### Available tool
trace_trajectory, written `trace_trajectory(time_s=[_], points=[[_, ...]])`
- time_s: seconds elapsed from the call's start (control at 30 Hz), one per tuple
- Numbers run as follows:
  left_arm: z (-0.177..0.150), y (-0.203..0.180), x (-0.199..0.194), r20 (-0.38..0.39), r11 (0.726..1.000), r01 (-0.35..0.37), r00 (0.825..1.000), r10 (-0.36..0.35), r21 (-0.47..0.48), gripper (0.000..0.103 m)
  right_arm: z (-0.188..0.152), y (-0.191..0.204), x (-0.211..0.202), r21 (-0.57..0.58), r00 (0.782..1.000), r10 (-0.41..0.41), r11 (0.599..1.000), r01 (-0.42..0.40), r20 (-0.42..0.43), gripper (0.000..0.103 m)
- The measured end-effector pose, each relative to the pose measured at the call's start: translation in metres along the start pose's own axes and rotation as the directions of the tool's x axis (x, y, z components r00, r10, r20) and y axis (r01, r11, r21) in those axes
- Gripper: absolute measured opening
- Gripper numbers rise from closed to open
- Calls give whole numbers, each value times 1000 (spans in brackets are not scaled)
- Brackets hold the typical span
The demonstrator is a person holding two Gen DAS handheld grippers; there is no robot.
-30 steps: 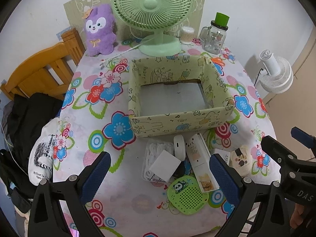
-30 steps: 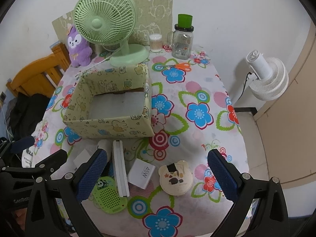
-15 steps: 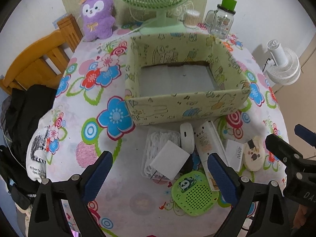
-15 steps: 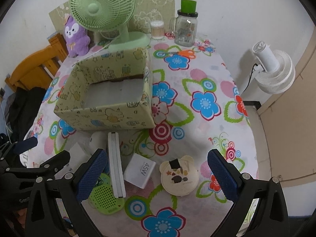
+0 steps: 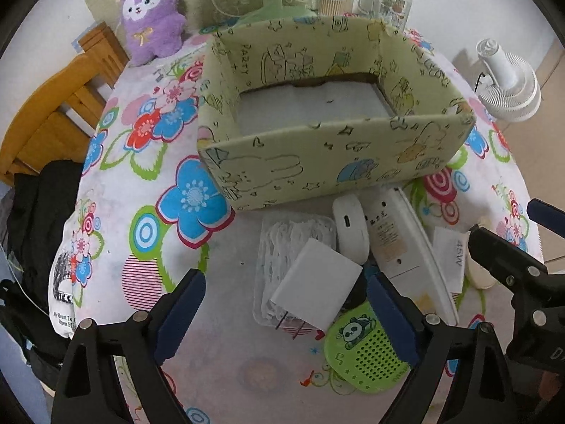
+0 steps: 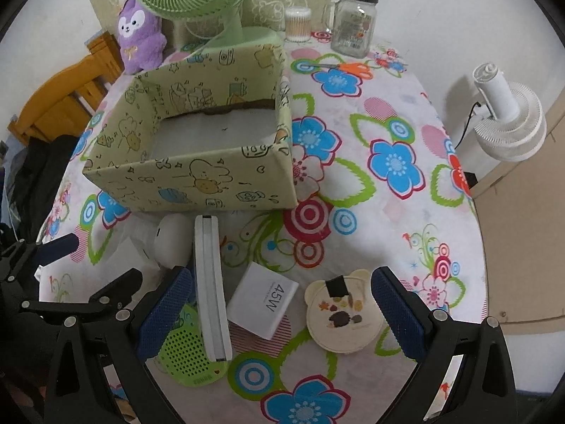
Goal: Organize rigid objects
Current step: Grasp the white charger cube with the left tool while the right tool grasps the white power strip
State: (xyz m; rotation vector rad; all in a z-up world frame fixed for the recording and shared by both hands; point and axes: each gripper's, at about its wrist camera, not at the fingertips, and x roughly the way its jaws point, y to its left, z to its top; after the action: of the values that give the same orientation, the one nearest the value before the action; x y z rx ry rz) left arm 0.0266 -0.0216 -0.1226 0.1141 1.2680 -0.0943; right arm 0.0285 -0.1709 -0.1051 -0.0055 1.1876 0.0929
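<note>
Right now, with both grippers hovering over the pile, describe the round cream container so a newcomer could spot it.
Start at the pale green cardboard box on the flowered tablecloth and look in front of it, towards the cameras, to the row of small items. The round cream container is at the right end, beside the white charger block marked 45W. Only it has bear ears and a black tab on its lid.

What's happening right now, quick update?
Left gripper open, over white charger. Right gripper open, over 45W adapter and bear-shaped case. Box empty. Nothing blocking.
</note>
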Motion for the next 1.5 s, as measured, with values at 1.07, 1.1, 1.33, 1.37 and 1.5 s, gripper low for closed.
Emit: trace_trajectory(time_s=[1.07,1.1,1.33,1.37,1.5], points=[[-5,13,17,-49,998,59,997,-58,12,47,-2,34,36,-4,997,48,999,-49,-66,82],[-5,14,17,-48,998,61,997,-60,12,47,-1,37,38,-6,996,51,999,-52,-68,79],[0,12,19,-50,998,53,997,-51,40,47,5,49,53,5,993,76,997,-76,-95,57],[0,12,19,-49,998,53,997,-51,44,47,6,51,55,6,992,83,997,-83,-100,56],[-2,11,20,-47,996,56,997,-53,68,46,7,55,66,29,985,96,995,-93,-143,54]])
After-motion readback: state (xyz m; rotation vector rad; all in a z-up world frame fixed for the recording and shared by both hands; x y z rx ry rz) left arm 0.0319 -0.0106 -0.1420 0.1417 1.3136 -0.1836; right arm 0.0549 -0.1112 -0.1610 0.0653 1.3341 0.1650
